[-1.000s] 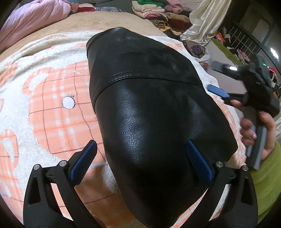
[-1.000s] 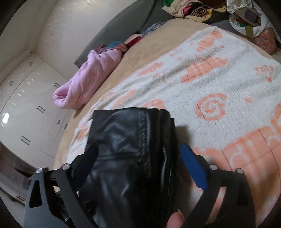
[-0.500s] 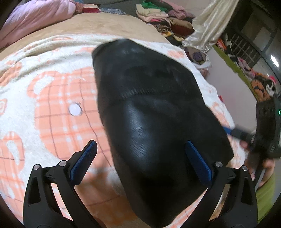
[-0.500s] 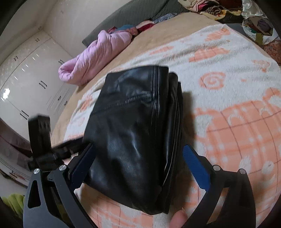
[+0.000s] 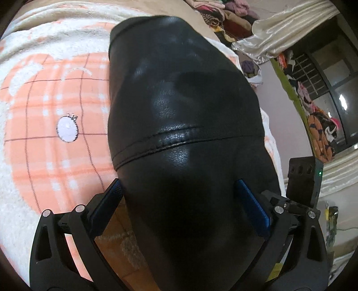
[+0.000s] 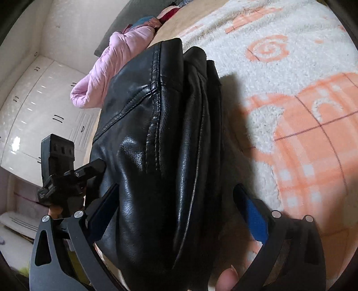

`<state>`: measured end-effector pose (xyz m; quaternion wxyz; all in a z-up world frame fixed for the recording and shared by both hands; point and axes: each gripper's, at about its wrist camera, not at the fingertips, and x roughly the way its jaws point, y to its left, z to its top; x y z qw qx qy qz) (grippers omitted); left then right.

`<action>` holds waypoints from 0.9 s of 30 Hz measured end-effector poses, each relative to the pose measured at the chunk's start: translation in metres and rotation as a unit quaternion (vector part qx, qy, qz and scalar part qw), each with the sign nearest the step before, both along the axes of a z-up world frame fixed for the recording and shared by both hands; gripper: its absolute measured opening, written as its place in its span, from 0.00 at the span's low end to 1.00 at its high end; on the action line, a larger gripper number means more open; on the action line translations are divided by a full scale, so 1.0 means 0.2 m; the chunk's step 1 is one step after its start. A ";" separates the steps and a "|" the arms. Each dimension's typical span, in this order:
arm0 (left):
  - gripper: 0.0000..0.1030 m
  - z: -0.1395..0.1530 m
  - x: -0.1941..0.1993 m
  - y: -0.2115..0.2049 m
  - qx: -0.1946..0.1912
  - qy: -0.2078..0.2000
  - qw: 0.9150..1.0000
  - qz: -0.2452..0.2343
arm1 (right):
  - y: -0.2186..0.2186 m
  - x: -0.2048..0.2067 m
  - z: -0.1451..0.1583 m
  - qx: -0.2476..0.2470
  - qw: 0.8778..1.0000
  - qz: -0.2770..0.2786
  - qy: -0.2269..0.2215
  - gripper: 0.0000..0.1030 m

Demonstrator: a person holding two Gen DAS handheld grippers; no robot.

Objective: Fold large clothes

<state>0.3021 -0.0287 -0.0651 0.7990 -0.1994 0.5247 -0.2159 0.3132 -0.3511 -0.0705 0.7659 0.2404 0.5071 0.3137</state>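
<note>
The black leather jacket point(image 5: 183, 138) lies folded into a thick, compact bundle on the orange-and-white fleece blanket point(image 5: 56, 156) that covers the bed; from the right wrist view its stacked edges and seams point(image 6: 156, 125) face up along one side, showing several layers laid over each other. The left tool point(image 5: 179, 201) straddles the near end of the jacket with its jaws spread wide, the blue pads point(image 5: 252, 208) standing to either side of the bundle without pinching it, so it has hold of nothing. The right tool point(image 6: 176, 203) sits the same way at the jacket's near end from its own side, jaws wide apart and nothing clamped; a fingertip of the person shows at the bottom edge there. Each tool is visible in the other's view just beside the jacket, which suggests the two are bracketing the bundle from both flanks to square it up or press it flat, not to lift it. The fold looks nearly finished. Beyond the jacket, past its far end, a pink padded garment point(image 6: 107, 67) lies near the bed's edge with white cupboards point(image 6: 33, 107) behind it, and to the jacket's far right a pile of folded clothes point(image 5: 223, 11) and a pale satin cloth point(image 5: 279, 38) lie off the bed.
</note>
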 end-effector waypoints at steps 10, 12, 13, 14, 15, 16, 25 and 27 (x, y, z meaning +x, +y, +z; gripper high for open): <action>0.88 -0.03 0.03 -0.04 -0.005 0.001 1.000 -0.005 | 0.07 -0.04 0.01 0.005 0.998 0.028 -0.060 0.66; 0.85 0.00 0.03 -0.07 0.000 -0.010 1.000 -0.004 | 0.06 -0.08 0.03 0.014 0.996 0.022 -0.080 0.61; 0.84 0.02 0.02 -0.08 0.002 -0.015 1.000 -0.004 | 0.05 -0.10 0.05 0.019 0.996 0.018 -0.090 0.60; 0.82 0.05 0.03 -0.11 0.002 -0.020 1.000 -0.002 | 0.04 -0.12 0.05 0.019 0.995 0.016 -0.096 0.58; 0.82 0.06 0.02 -0.12 0.004 -0.024 1.000 -0.002 | 0.03 -0.14 0.07 0.018 0.995 0.014 -0.101 0.57; 0.81 0.07 0.02 -0.13 0.005 -0.028 1.000 -0.002 | 0.03 -0.16 0.08 0.016 0.994 0.012 -0.106 0.56; 0.81 0.12 -0.05 -0.20 -0.008 -0.034 0.999 -0.018 | -0.02 -0.36 0.17 0.002 0.991 -0.009 -0.136 0.55; 0.81 0.13 -0.07 -0.23 -0.010 -0.039 0.999 -0.025 | -0.03 -0.39 0.19 -0.001 0.990 -0.016 -0.141 0.55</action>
